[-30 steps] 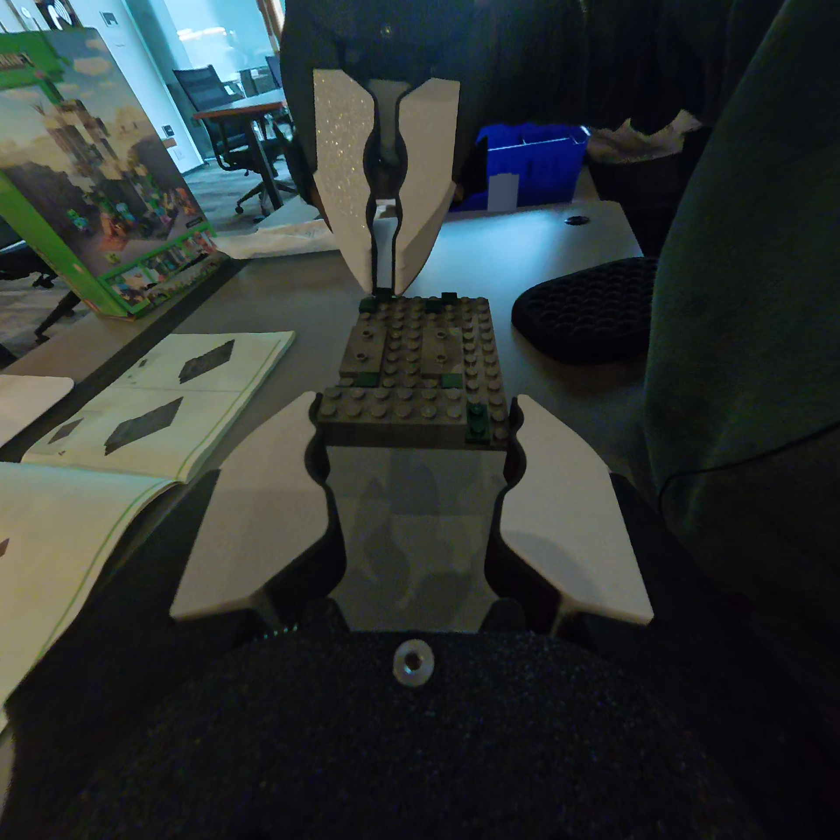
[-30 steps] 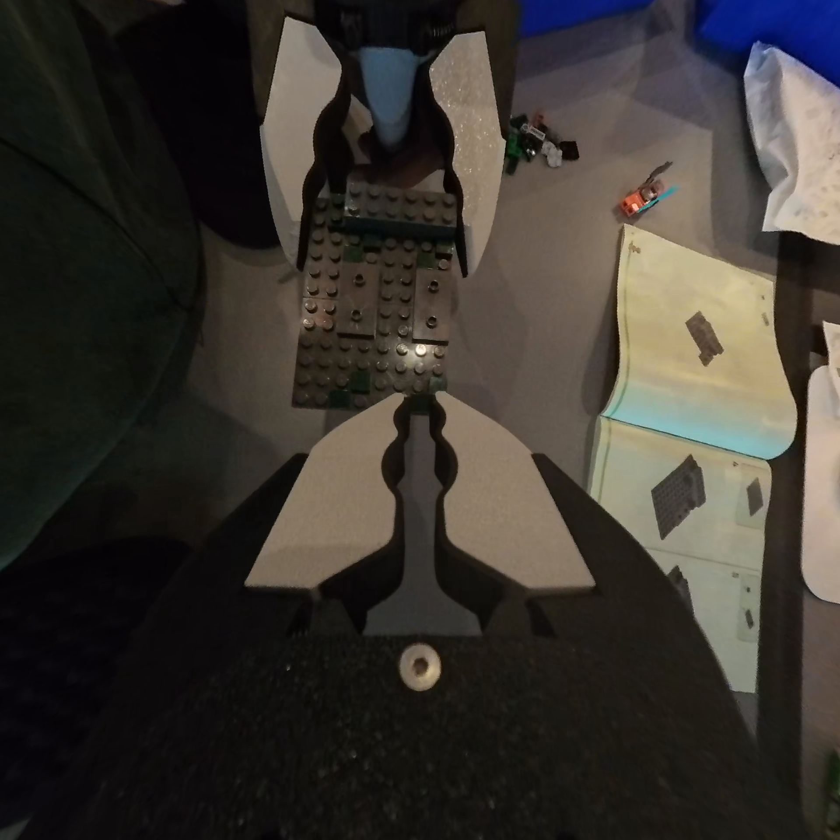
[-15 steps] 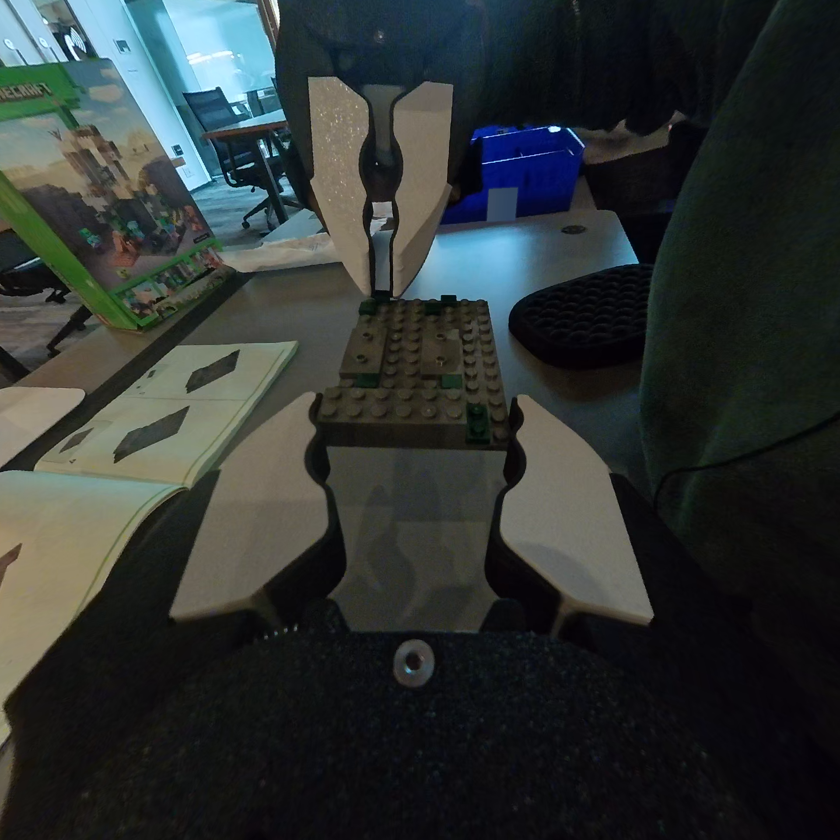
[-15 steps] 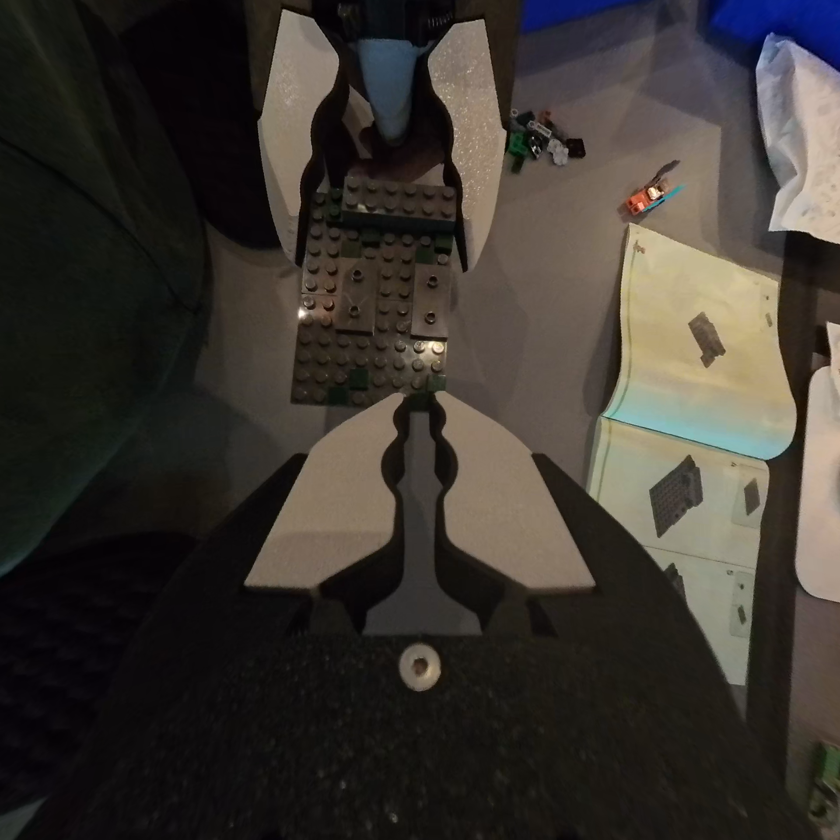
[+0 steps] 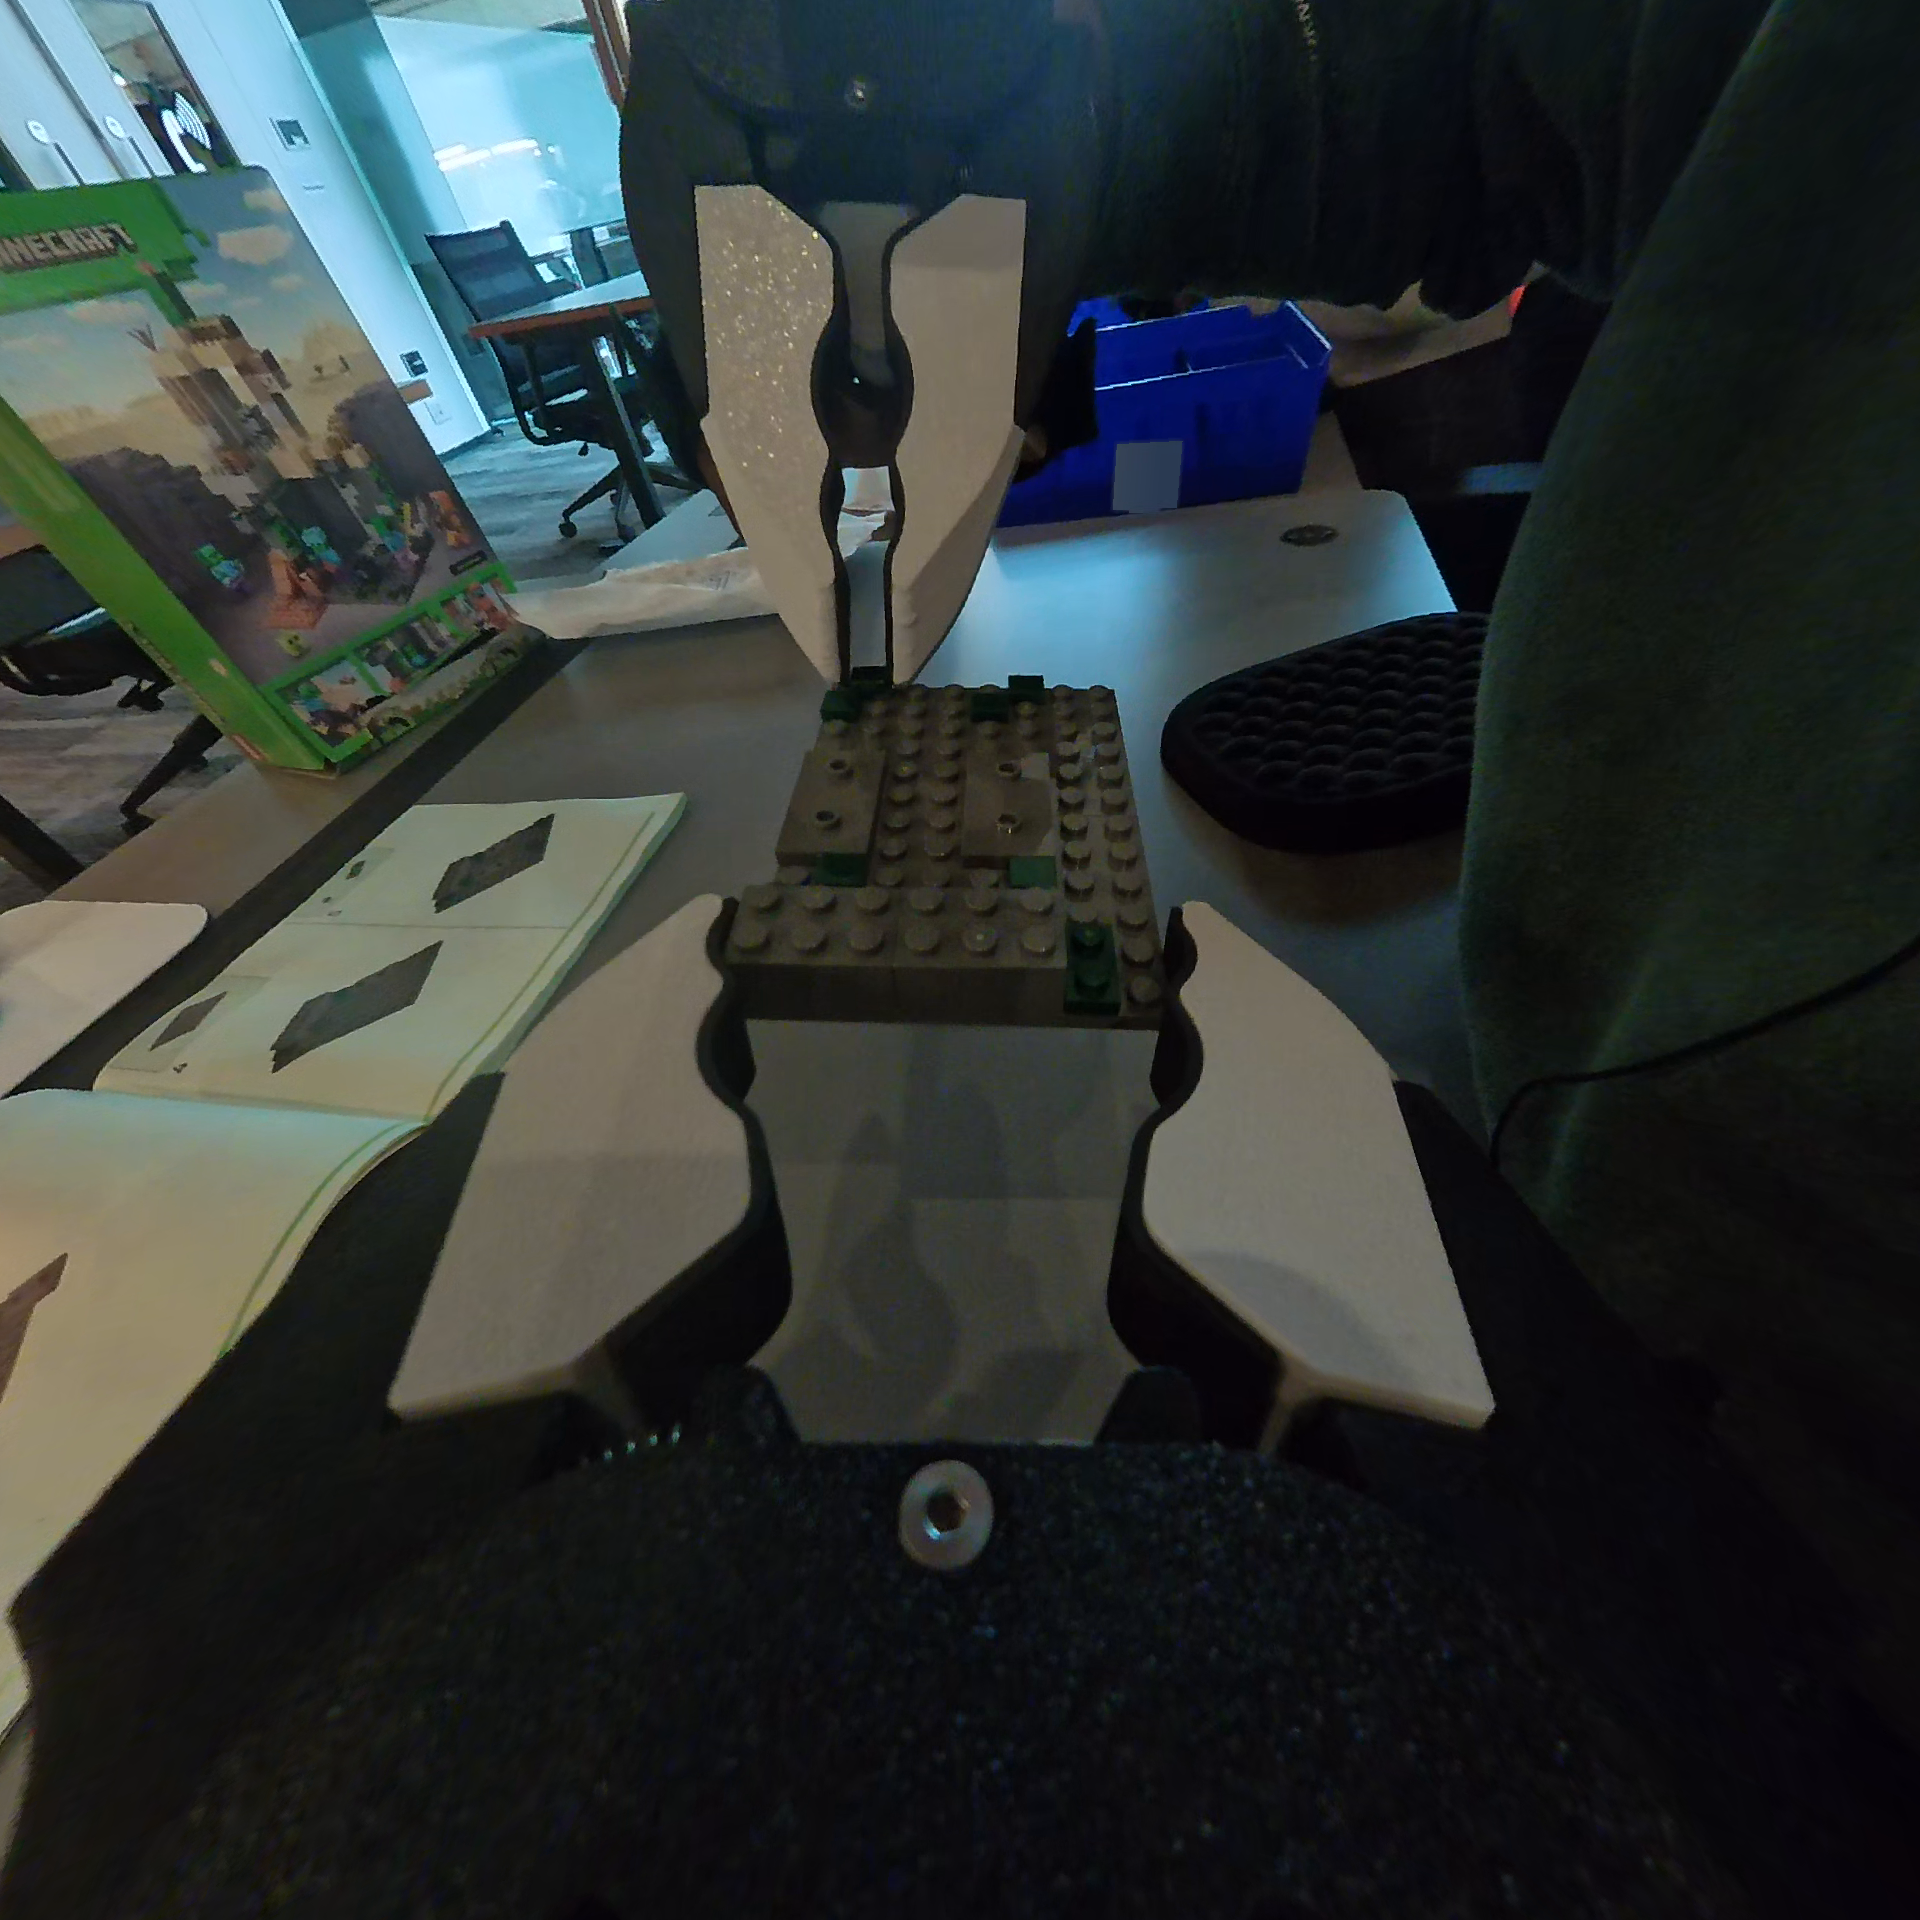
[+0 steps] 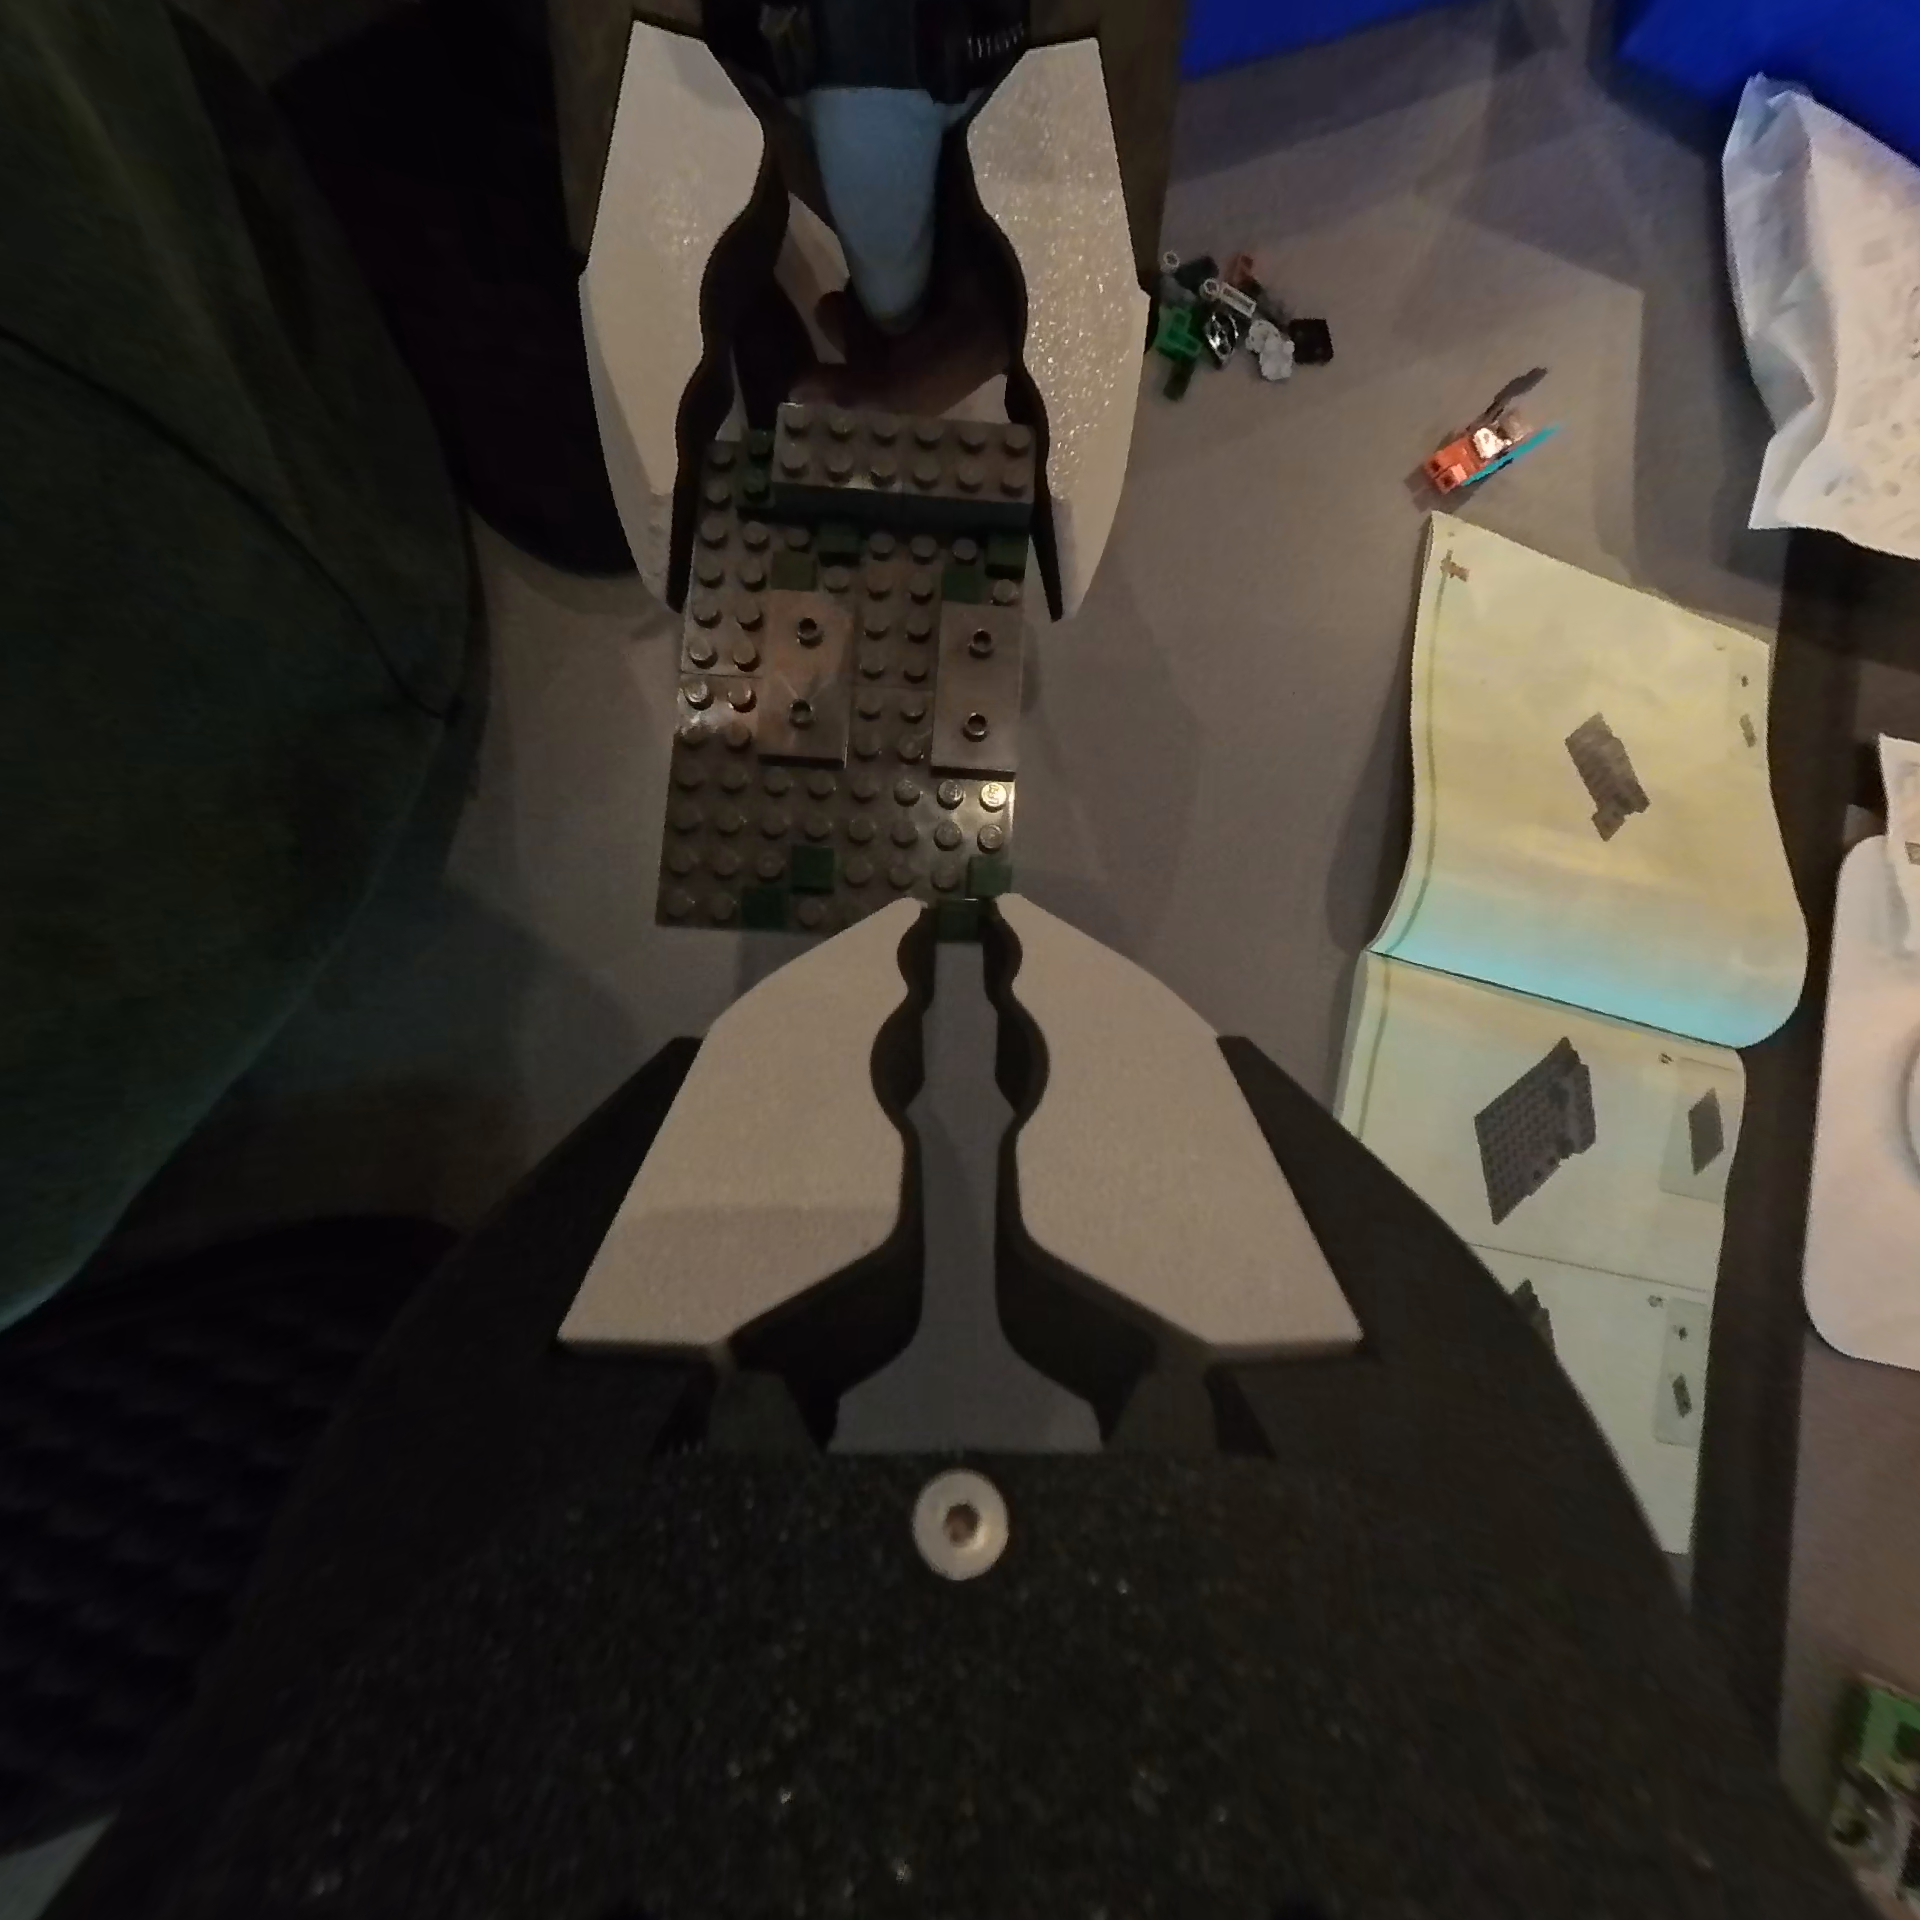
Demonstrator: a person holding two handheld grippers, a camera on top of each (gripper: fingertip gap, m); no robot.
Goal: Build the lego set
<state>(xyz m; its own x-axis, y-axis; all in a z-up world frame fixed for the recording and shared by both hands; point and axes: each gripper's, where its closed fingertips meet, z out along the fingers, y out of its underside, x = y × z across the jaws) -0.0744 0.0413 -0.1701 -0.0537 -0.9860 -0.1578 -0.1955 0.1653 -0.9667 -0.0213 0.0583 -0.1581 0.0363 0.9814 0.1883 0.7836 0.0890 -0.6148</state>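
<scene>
Early days, I judge: the left hand-held gripper [image 5: 945, 966] clamps the low grey baseplate [image 5: 966, 821], the right hand-held gripper [image 6: 961, 920] pinches a green piece [image 6: 958, 920] at its edge, loose bricks [image 6: 1236, 332] unused.

Two claws in shot: left claw [image 5: 945, 966], right claw [image 6: 958, 920]. One grey baseplate [image 5: 956, 821] between them, and on it one long grey brick [image 5: 894, 951] plus two smooth grey tiles [image 6: 800, 686]. One open booklet [image 6: 1579, 831] on the surface [image 6: 1226, 727]. One small heap of loose bits [image 6: 1236, 332], too tiny to count. One orange piece [image 6: 1475, 462] alone. One green box [image 5: 229, 488], one blue bin [image 5: 1184, 405], one black dimpled mat [image 5: 1330, 727]
</scene>
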